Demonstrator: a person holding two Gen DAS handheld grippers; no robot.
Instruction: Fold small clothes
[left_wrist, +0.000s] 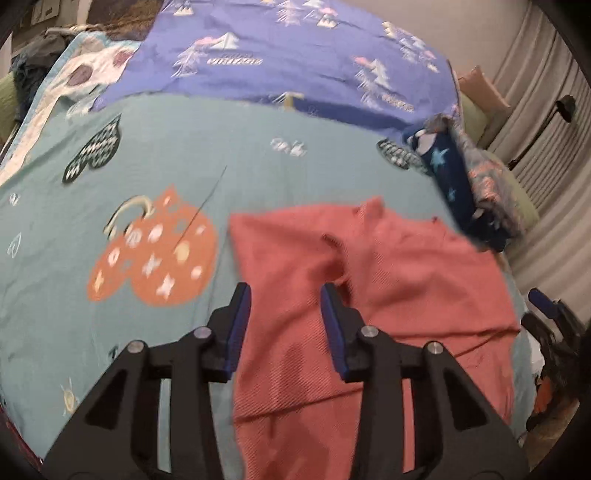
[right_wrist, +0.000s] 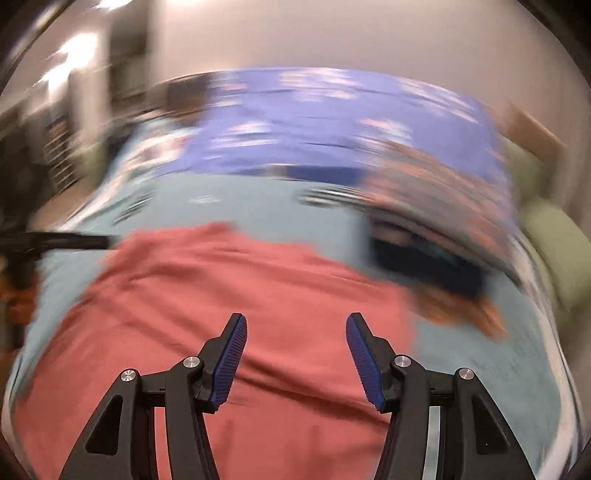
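A salmon-red garment (left_wrist: 373, 280) lies spread and wrinkled on the teal bedspread (left_wrist: 184, 155). It also shows in the right wrist view (right_wrist: 236, 280), which is motion-blurred. My left gripper (left_wrist: 284, 291) is open and empty, hovering over the garment's left edge. My right gripper (right_wrist: 295, 321) is open and empty above the garment's near right part. The other gripper's blue tip (left_wrist: 541, 300) shows at the right edge of the left wrist view.
A pile of clothes, dark blue with stars and a patterned piece (left_wrist: 465, 184), lies at the bed's right side. A purple blanket (left_wrist: 295, 55) covers the far end. Green cushions (right_wrist: 554, 251) and a curtain (left_wrist: 546, 110) are to the right.
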